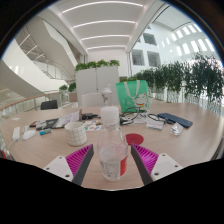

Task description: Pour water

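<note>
Both pink pads pinch a clear water bottle above the table; a loose grip while tipping risks spilling past the red cup.

The gripper was held level, its two fingers reaching forward with the magenta pads facing inward. Both pads pressed against the sides of a clear plastic bottle, which stood upright between them, clamped.
</note>
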The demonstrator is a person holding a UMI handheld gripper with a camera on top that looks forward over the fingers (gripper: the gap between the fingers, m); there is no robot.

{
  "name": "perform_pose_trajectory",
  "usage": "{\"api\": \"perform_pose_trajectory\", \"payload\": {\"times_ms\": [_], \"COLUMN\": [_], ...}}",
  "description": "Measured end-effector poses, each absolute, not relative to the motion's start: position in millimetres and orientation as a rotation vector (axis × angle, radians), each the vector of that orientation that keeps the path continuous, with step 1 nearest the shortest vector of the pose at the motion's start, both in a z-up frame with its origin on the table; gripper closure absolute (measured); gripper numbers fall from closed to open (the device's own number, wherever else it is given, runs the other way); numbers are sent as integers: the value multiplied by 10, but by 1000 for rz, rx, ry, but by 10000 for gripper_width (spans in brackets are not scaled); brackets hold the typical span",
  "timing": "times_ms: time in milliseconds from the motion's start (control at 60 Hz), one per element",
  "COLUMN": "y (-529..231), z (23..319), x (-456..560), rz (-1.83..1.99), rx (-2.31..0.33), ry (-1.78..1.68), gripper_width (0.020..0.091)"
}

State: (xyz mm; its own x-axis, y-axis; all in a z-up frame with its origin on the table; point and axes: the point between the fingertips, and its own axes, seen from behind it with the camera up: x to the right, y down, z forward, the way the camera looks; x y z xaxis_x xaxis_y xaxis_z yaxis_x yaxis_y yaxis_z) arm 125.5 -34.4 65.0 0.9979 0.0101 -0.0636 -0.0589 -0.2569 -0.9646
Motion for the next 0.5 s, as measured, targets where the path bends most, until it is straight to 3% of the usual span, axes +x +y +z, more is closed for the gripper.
{"api": "perform_pose_trajectory", "payload": {"times_ms": [67,100,133,150,333,417,500], "y": [-205,-159,-129,-60,-54,2,50], "z": [649,629,605,559,573,575,560], "x": [1253,1271,1253,1296,1232,1202,1212], "rz": [57,47,52,51,21,26,65], "rx": [-1823,-1829,-1838,-1838,-1822,-1844,-1895], "ry": [60,67,65,72,64,71,87], "gripper_width": [314,409,567,587,665,757,768]}}
